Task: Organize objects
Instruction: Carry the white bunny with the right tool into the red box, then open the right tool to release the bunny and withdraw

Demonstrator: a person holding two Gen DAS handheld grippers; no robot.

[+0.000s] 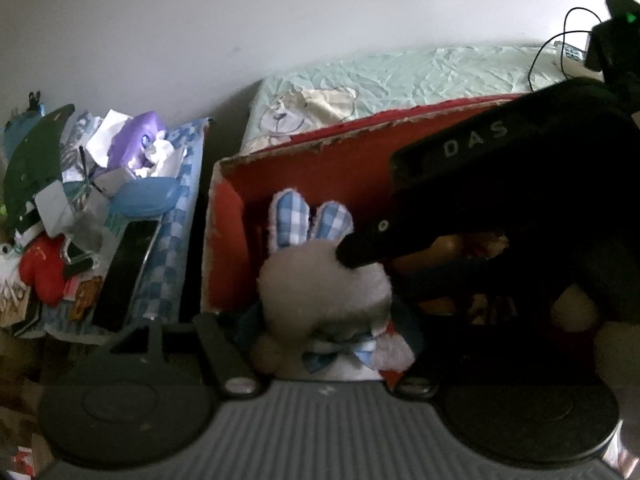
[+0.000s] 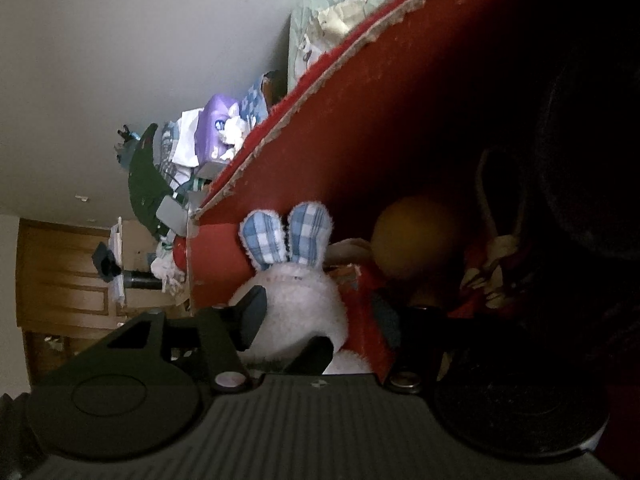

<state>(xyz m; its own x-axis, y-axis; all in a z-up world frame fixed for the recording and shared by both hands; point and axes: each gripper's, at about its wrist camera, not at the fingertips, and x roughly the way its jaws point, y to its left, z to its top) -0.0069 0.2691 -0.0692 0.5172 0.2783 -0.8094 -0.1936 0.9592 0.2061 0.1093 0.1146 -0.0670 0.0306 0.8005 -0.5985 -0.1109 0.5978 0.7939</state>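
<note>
A white plush rabbit [image 1: 320, 284] with blue checked ears sits inside a red cardboard box [image 1: 228, 240]. The rabbit's bow-tied body lies between the jaws of my left gripper [image 1: 320, 344], which stand close around it; I cannot tell if they grip it. My right gripper [image 1: 356, 252] reaches in from the right and its black fingertip presses the rabbit's head. In the right wrist view the rabbit [image 2: 296, 300] is close up between my right gripper's fingers [image 2: 252, 312], and the box wall [image 2: 360, 140] runs behind it.
More toys lie in the box, among them a brown round one [image 2: 416, 236]. Left of the box is a pile of clutter [image 1: 80, 208] on a blue checked cloth. A bed with a pale green sheet [image 1: 400, 76] lies behind the box.
</note>
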